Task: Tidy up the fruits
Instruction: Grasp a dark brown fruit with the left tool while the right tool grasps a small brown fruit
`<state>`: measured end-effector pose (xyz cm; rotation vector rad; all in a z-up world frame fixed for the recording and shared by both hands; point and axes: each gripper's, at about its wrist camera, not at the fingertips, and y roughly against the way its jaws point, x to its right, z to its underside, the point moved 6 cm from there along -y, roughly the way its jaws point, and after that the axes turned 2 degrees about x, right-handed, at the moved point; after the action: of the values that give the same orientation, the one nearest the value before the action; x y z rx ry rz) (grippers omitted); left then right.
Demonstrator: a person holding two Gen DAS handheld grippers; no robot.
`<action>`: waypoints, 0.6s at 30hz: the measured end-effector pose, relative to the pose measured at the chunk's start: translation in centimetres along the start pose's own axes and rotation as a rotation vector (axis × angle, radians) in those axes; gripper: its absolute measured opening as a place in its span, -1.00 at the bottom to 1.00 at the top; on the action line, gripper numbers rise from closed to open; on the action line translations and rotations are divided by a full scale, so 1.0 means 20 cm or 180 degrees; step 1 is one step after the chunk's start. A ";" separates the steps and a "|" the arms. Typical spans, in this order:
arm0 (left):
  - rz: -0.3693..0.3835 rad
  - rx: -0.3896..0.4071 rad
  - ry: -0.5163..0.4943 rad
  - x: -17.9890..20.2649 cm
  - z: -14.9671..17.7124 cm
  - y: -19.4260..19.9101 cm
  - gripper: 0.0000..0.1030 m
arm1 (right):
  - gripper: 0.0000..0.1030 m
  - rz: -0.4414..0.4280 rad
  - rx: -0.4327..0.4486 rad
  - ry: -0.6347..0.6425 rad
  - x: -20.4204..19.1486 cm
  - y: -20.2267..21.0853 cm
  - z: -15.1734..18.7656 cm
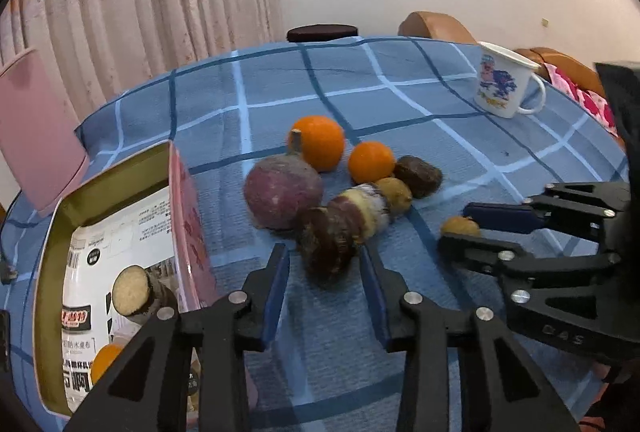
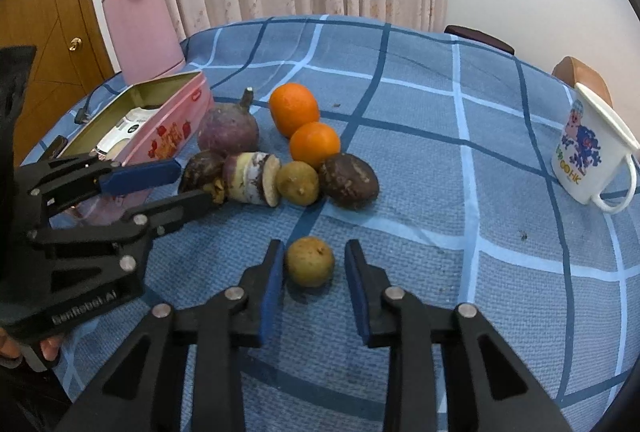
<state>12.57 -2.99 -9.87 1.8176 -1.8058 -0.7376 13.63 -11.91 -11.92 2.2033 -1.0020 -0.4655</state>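
On the surface [image 2: 420, 80], under a blue checked cloth, the produce lies in one loose cluster near the middle.

1. Pink tin [image 1: 188, 200]: stands open at the left edge of the cluster. It holds a cut tuber [image 1: 130, 290] and a boxed orange [image 1: 103, 362] on printed paper.
2. White mug [image 1: 500, 82]: upright, well apart from the produce, at the far right.
3. Purple root [image 1: 282, 192]: round with a stub stem, just beside the tin's long wall.
4. Large orange [image 1: 320, 140]: behind the purple root. The small orange [image 1: 371, 162] sits beside it.
5. Sliced piece [image 1: 362, 210]: purple-skinned and pale inside, it lies on its side in the middle of the cluster.
6. Far dark fruit [image 1: 419, 176]: at the right end of the cluster, touching a tan fruit [image 1: 394, 192] that rests against the sliced piece.
7. Left claw [image 1: 324, 250]: spread around the near dark fruit [image 1: 326, 252], which lies on the cloth between the blue pads. A narrow gap shows on each side, and no pressing contact is visible.
8. Right claw [image 2: 315, 244]: pinching the lone tan fruit [image 2: 310, 262], which sits on the cloth apart from the cluster, towards the near edge. The left wrist view shows this fruit held between the two fingers.
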 end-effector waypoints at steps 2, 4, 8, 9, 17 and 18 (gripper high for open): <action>-0.0023 -0.0008 -0.0048 0.02 0.00 -0.01 -0.30 | -0.45 -0.0026 -0.0006 -0.0014 0.00 0.00 0.00; -0.0035 -0.0003 -0.0035 0.00 -0.01 -0.01 -0.51 | -0.45 -0.0048 0.0012 -0.0020 0.00 0.00 0.00; 0.0069 0.0022 0.0043 -0.02 0.00 0.00 -0.52 | -0.45 -0.0034 0.0127 -0.0029 0.00 0.04 -0.01; 0.0075 0.0026 0.0043 -0.02 0.00 0.01 -0.52 | -0.45 -0.0026 0.0146 -0.0042 0.00 0.04 -0.01; 0.0146 0.0168 0.0115 -0.04 0.02 0.09 -0.54 | -0.45 0.0010 0.0219 -0.0050 0.01 0.07 -0.02; 0.0158 0.0174 0.0134 -0.04 0.02 0.09 -0.54 | -0.45 0.0020 0.0236 -0.0044 0.01 0.07 -0.02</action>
<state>10.93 -2.19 -8.99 1.8023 -1.8537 -0.6326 13.23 -12.61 -10.63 2.2645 -1.0488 -0.4479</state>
